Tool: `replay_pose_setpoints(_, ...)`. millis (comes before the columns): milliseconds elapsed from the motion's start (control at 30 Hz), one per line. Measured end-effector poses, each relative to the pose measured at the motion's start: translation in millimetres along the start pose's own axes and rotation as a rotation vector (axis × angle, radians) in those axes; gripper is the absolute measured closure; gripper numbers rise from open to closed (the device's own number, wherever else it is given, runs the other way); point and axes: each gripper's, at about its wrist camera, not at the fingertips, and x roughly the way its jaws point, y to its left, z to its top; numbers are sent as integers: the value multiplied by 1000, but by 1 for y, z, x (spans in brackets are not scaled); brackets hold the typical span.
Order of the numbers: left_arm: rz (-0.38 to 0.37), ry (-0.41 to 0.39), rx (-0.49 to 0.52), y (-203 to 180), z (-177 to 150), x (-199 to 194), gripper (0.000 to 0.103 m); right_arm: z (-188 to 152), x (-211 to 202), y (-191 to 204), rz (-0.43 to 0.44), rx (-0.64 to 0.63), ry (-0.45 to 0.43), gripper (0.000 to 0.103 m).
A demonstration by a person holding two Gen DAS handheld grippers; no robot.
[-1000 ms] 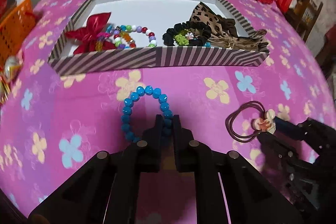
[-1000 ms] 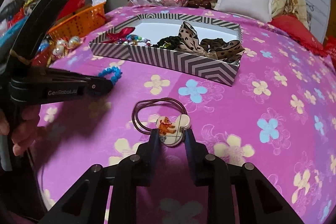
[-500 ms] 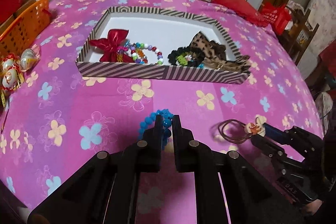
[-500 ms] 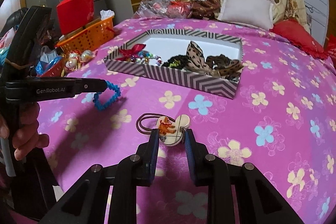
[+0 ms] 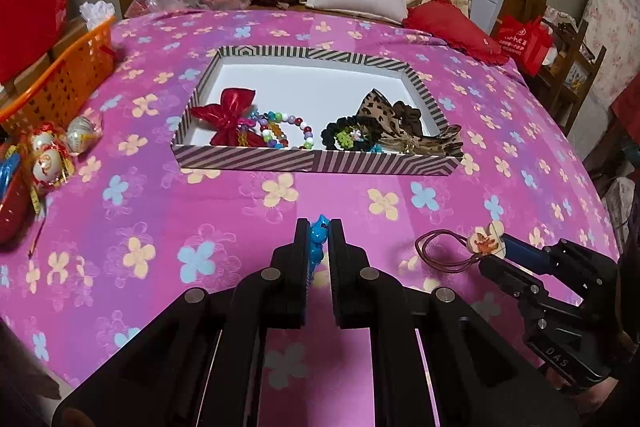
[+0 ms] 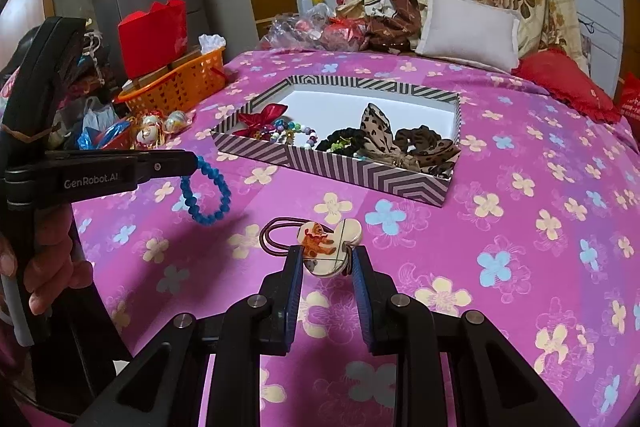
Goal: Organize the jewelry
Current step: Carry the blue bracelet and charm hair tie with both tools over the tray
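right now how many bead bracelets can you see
2: a blue bracelet hanging from the left gripper, a multicolored one in the striped box. Others may be hidden.

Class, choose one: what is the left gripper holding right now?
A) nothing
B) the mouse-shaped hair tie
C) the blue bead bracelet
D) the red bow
C: the left gripper is shut on the blue bead bracelet, which dangles from its tips above the bedspread.

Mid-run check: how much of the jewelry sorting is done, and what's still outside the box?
Done: the red bow, a multicolor bead bracelet and scrunchies lie in the striped box. In hand: the left claw holds the blue bracelet in the air; the right claw grips the mouse-charm hair tie. Left: both into the box.
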Motion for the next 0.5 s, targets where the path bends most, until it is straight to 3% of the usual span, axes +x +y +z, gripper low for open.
replay_pose_setpoints(500,11,-20,-4,-2,5,-11,95,7,-5,4,-1,-11,-14,79)
